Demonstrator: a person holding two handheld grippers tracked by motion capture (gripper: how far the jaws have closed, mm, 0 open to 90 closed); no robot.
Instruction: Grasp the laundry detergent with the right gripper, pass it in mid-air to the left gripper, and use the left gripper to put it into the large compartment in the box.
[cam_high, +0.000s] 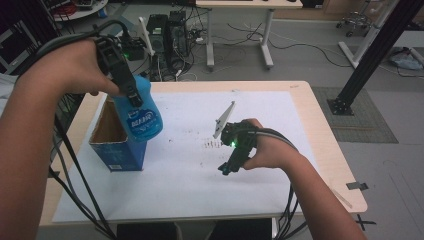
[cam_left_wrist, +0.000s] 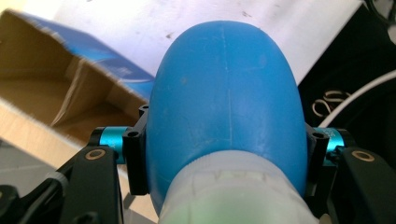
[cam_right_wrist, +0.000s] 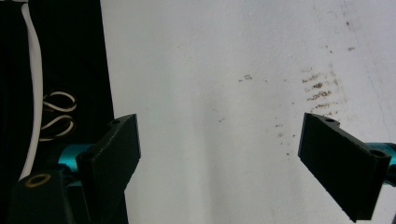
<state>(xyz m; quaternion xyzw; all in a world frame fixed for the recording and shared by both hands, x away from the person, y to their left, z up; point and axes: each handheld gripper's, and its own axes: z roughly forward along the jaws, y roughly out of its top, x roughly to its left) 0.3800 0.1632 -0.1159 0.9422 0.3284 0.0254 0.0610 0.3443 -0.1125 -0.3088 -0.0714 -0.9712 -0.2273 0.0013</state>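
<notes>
My left gripper (cam_high: 131, 95) is clamped on a blue plastic bottle (cam_high: 140, 116), its two black jaws pressing the bottle's shoulders just above the whitish neck, as the left gripper view (cam_left_wrist: 227, 154) makes plain. The bottle (cam_left_wrist: 226, 107) hangs clear of the table, held over the rim of an open cardboard box (cam_high: 112, 142) that stands near the table's left edge. The bottle carries a label with white lettering on a darker blue band; I can see that it is a word in capitals, but the letters are too small and blurred for me to read. The box (cam_left_wrist: 60, 88) is blue outside and plain brown inside, with its flaps up; there is a small pale printed patch low on its front face in the high view, and a pale mark on its blue edge in the left gripper view, neither of them legible.

My right gripper (cam_high: 231, 167) sits low over the white sheet (cam_high: 200, 190) that covers the table (cam_high: 320, 145), well apart from the bottle and the box. Its jaws stand wide apart with nothing between them; in the right gripper view (cam_right_wrist: 219, 163) I see bare white sheet (cam_right_wrist: 210, 70) between the pads, marked by a scatter of small brown specks (cam_right_wrist: 320, 88). The same specks (cam_high: 214, 144) lie just left of that hand in the high view. A green light glows on the gripper's body.
</notes>
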